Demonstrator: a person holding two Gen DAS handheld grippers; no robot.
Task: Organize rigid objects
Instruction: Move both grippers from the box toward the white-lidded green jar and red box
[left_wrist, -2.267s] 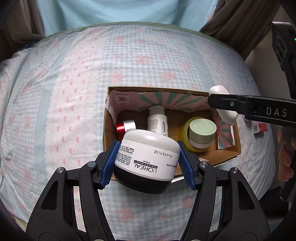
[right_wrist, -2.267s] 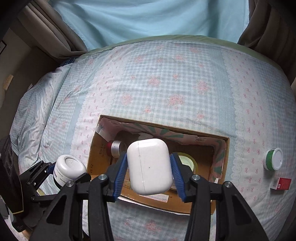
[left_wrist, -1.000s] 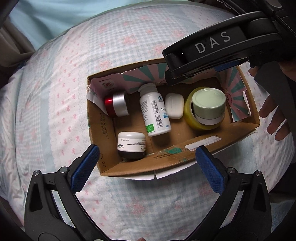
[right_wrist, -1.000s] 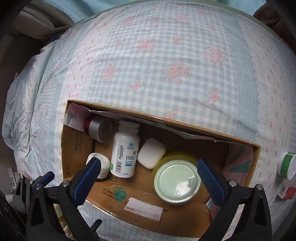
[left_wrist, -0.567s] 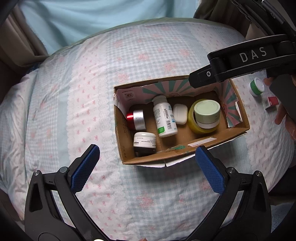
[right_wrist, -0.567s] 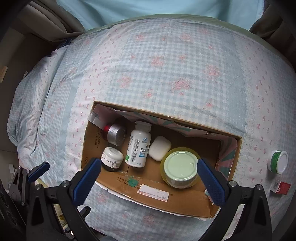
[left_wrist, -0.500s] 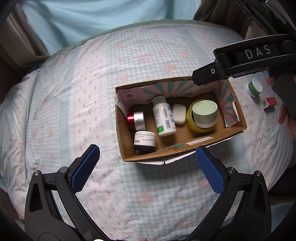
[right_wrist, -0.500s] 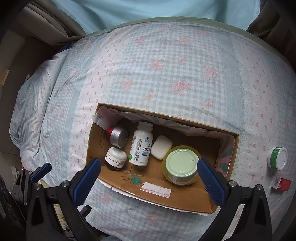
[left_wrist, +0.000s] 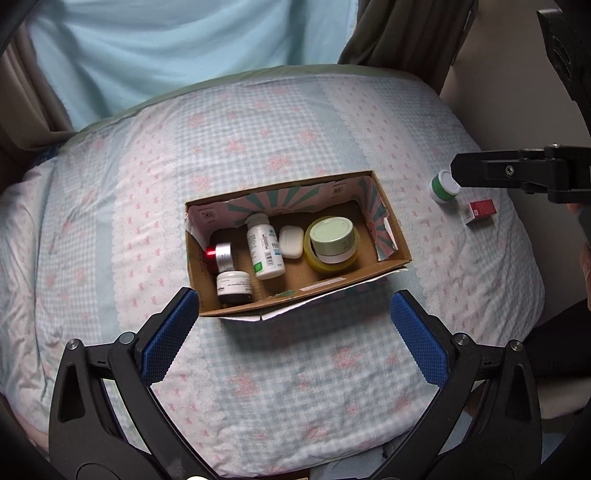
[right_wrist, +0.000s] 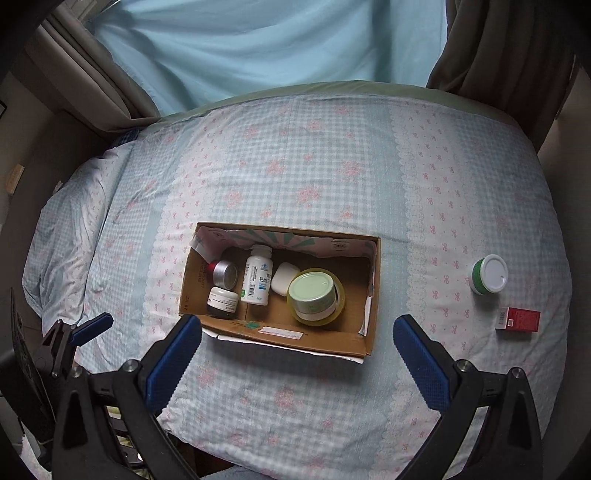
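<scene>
A home bedroom: a bed (right_wrist: 332, 177) spread with a blue-and-pink checked floral quilt, drawn curtains (right_wrist: 266, 48) behind it, a cardboard box (right_wrist: 295, 338) of toiletry jars on top.

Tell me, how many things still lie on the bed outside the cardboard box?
2: a green jar with a white lid and a small red box, both to the right of the cardboard box. More may be hidden.
</scene>
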